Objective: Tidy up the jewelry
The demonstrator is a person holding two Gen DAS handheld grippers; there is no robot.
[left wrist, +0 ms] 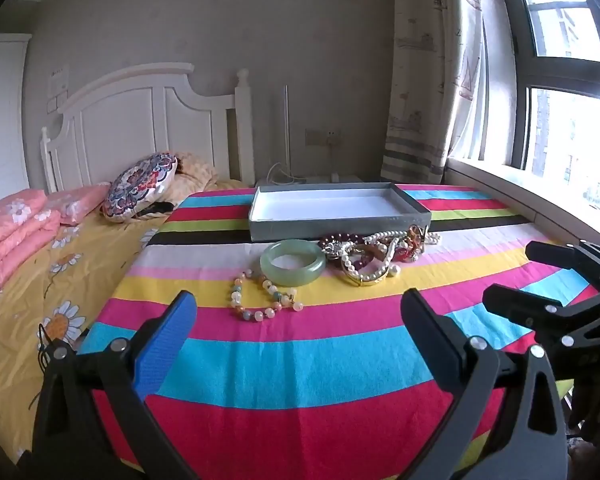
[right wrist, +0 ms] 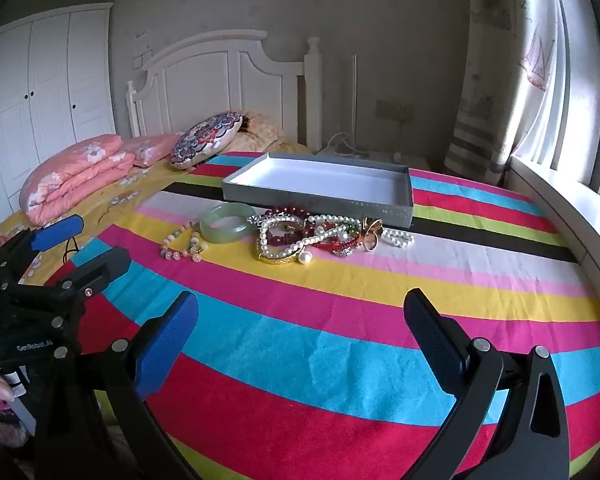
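From the left wrist camera, the left gripper [left wrist: 298,312] has its two fingers wide apart, and nothing is between them. It hangs over the striped cloth [left wrist: 300,368] on the bed. Ahead of it lies a bead bracelet [left wrist: 262,296], and just behind that a green bangle [left wrist: 293,266]. To the right of the bangle is a tangled pile of jewelry [left wrist: 376,254] with pearls, red beads and gold pieces. Behind the pile stands an empty grey box [left wrist: 338,212] with a white inside. The right gripper [left wrist: 512,276] shows at the right edge, also spread apart and empty.

From the right wrist camera, the right gripper [right wrist: 300,320] is wide apart over the cloth [right wrist: 340,360], holding nothing. The bead bracelet [right wrist: 184,245], the bangle [right wrist: 225,227] and the pile [right wrist: 312,238] lie in a row in front of the box [right wrist: 320,188]. The left gripper [right wrist: 82,242] is at the left, near a pink folded blanket [right wrist: 76,176].
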